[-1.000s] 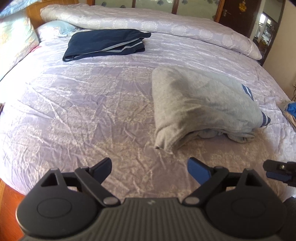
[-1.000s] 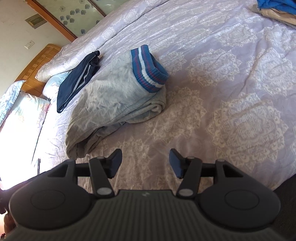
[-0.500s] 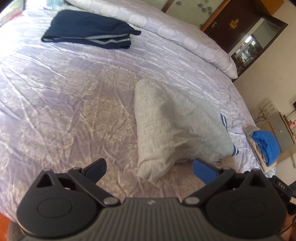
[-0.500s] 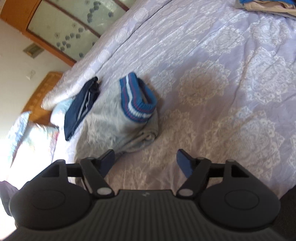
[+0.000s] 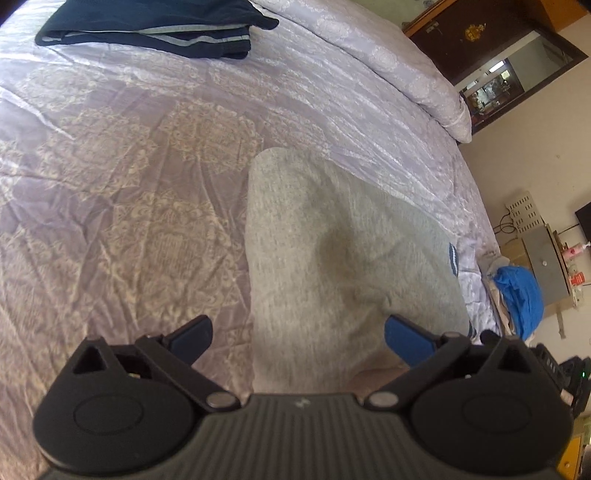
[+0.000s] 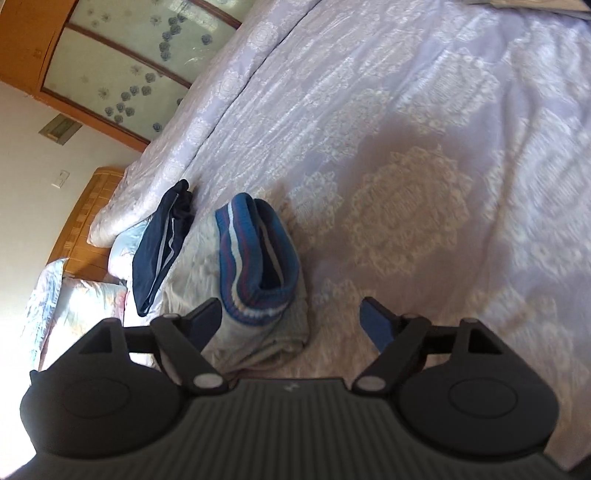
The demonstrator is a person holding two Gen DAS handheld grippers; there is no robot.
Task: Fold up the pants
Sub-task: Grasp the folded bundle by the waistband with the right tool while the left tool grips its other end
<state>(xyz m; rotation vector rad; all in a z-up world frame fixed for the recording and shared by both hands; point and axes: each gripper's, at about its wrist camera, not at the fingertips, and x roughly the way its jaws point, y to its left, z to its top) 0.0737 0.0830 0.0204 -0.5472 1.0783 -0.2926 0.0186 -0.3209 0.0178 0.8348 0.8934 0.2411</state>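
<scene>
Left wrist view, left to right. Folded navy track pants (image 5: 155, 27) with pale side stripes, upper left of the frame, flat on the lilac patterned bedspread (image 5: 122, 192). Centre: the grey sweatpants (image 5: 332, 258), folded into a thick bundle, running from mid-frame down to the lower edge. Your left gripper (image 5: 298, 334) hangs over the bundle's near end, jaws spread wide, holding nothing; the left fingertip sits over bare bedspread, the right one over grey fabric. Contact with the cloth: cannot tell. A sliver of blue-and-white cuff (image 5: 453, 259) shows at the bundle's right edge. Rolled duvet (image 5: 388, 62) along the upper right of the bed. Far right, at the bed's edge: a blue garment (image 5: 521, 295) heaped on a beige one.

Right wrist view, left to right. Floral pillow (image 6: 70, 306) in glare at the left edge, wooden headboard (image 6: 88, 218) above it. Navy track pants (image 6: 162, 243) left of centre, just beside the grey sweatpants (image 6: 258, 339). The sweatpants' blue ribbed waistband (image 6: 255, 258), striped white and red, stands up in an open loop at centre. Your right gripper (image 6: 291, 317) is also wide open and empty; its left fingertip is right at the waistband's lower left, its right fingertip over bare bedspread (image 6: 424, 206). The right half of the frame is bedspread only.
</scene>
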